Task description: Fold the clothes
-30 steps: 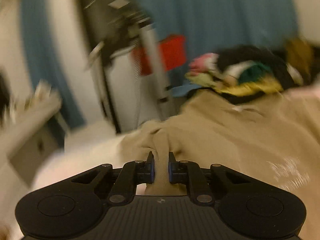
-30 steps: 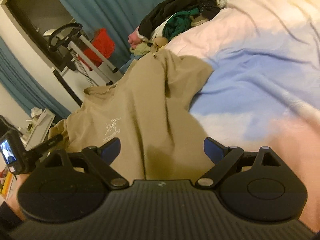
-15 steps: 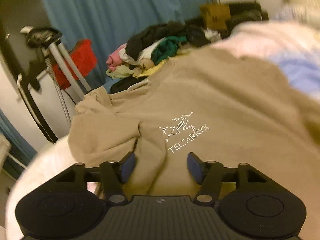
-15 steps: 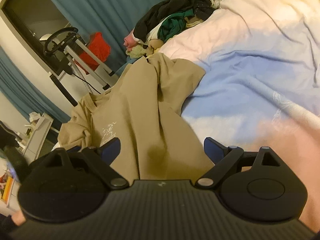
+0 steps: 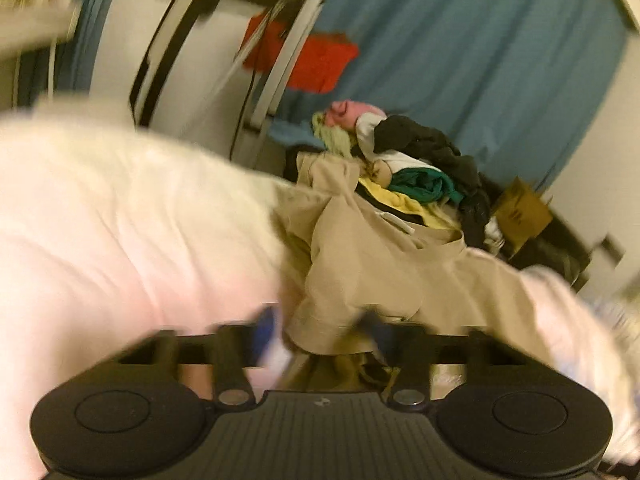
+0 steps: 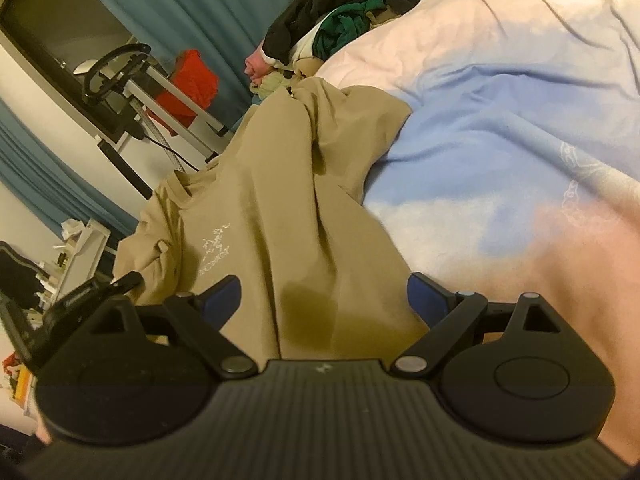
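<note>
Tan shirt (image 6: 280,208) (soft, rumpled) lies between spread right gripper (image 6: 322,300) jaws.

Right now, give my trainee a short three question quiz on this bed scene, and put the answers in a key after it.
1. True or false: the right gripper has its jaws shut on the tan shirt.
2. The clothes pile lies: A) at the far end of the shirt, B) under the right gripper, C) on the floor by the red bag.
3. Fill in: the left gripper has its jaws ____ around a shirt edge.

Key: 1. False, the jaws stand wide open over the shirt. 2. A. 3. open.
</note>
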Demonstrator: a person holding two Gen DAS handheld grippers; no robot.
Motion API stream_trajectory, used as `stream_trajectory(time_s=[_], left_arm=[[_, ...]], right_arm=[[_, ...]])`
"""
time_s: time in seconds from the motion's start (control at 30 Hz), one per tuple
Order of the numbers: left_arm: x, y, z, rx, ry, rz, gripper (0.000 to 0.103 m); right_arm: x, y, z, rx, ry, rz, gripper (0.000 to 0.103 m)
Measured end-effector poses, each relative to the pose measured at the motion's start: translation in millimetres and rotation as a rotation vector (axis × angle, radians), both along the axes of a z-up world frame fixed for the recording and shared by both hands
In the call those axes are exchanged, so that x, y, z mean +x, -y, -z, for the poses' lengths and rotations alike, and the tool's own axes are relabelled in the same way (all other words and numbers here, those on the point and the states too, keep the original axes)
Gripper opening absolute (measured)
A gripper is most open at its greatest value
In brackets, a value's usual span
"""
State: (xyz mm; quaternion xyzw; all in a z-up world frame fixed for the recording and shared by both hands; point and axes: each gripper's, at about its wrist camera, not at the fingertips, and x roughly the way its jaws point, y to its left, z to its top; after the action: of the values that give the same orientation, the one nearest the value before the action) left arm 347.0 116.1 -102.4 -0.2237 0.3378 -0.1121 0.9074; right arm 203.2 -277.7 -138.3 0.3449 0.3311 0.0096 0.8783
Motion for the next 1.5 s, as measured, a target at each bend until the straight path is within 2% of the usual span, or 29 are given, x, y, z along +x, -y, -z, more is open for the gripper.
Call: stream_trajectory(time_s=[0.03,0.07,0.13,0.3,0.37,0.47,0.57,0.63,0.73,0.77,0.83,0.87,0.9,0.93,1.0,1.1,1.2,1.27,1.4,1.43,1.5], left_arm=[[5,-3,1,-0.036,-0.039,0.008,0.021],[9,-8,-1,-0.041,-0.048,0.009,0.014],[16,-20,-11,-0.024,-0.035,0.004,0.008],[34,-75,-54,-0.017,0.005,-0.097,0.007],[50,-96,-74,0.068,-0.012,-0.152,0.006],[85,-122,-97,0.234,-0.111,-0.195,0.006],[114,-141,-110,0.352,-0.15,-0.263,0.006],[132,-147,-111,0.408,-0.162,-0.3,0.006],[136,-144,-91,0.391,-0.147,-0.319,0.006],[137,-143,-83,0.382,-0.14,-0.323,0.009],[138,-140,-69,0.362,-0.128,-0.333,0.022],[138,-138,-61,0.352,-0.121,-0.337,0.036],[132,-140,-55,0.323,-0.121,-0.338,0.046],[123,-143,-51,0.284,-0.123,-0.337,0.05],[101,-150,-40,0.189,-0.129,-0.337,0.064],[59,-167,-22,-0.038,-0.159,-0.334,0.068],[32,-173,9,-0.274,-0.223,-0.277,0.069],[24,-168,29,-0.39,-0.261,-0.243,0.069],[34,-149,45,-0.488,-0.253,-0.195,0.067],[37,-145,47,-0.497,-0.253,-0.222,0.063],[45,-142,52,-0.529,-0.257,-0.272,0.043]], right_arm=[[0,-1,0,-0.004,-0.002,-0.001,0.091],[1,-1,1,-0.01,-0.003,-0.002,0.091],[2,-3,1,-0.023,-0.005,-0.006,0.092],[3,-8,2,-0.053,-0.012,-0.013,0.092],[5,-9,2,-0.063,-0.013,-0.016,0.093],[3,-11,3,-0.09,-0.003,-0.031,0.091],[2,-13,2,-0.117,0.003,-0.046,0.091],[3,-15,0,-0.136,0.003,-0.047,0.091],[5,-20,-2,-0.177,0.005,-0.045,0.091],[6,-21,-2,-0.187,0.006,-0.045,0.092],[8,-23,-2,-0.2,0.01,-0.046,0.092],[9,-24,-3,-0.206,0.012,-0.047,0.092],[9,-25,-3,-0.21,0.014,-0.048,0.092],[10,-26,-3,-0.21,0.017,-0.051,0.092],[10,-28,-4,-0.206,0.021,-0.057,0.092],[8,-28,-5,-0.193,0.026,-0.063,0.092],[5,-28,-7,-0.183,0.032,-0.066,0.092],[3,-30,-8,-0.18,0.034,-0.069,0.092],[2,-34,-9,-0.179,0.037,-0.075,0.092],[1,-35,-9,-0.181,0.04,-0.078,0.092],[2,-37,-8,-0.187,0.039,-0.084,0.092]])
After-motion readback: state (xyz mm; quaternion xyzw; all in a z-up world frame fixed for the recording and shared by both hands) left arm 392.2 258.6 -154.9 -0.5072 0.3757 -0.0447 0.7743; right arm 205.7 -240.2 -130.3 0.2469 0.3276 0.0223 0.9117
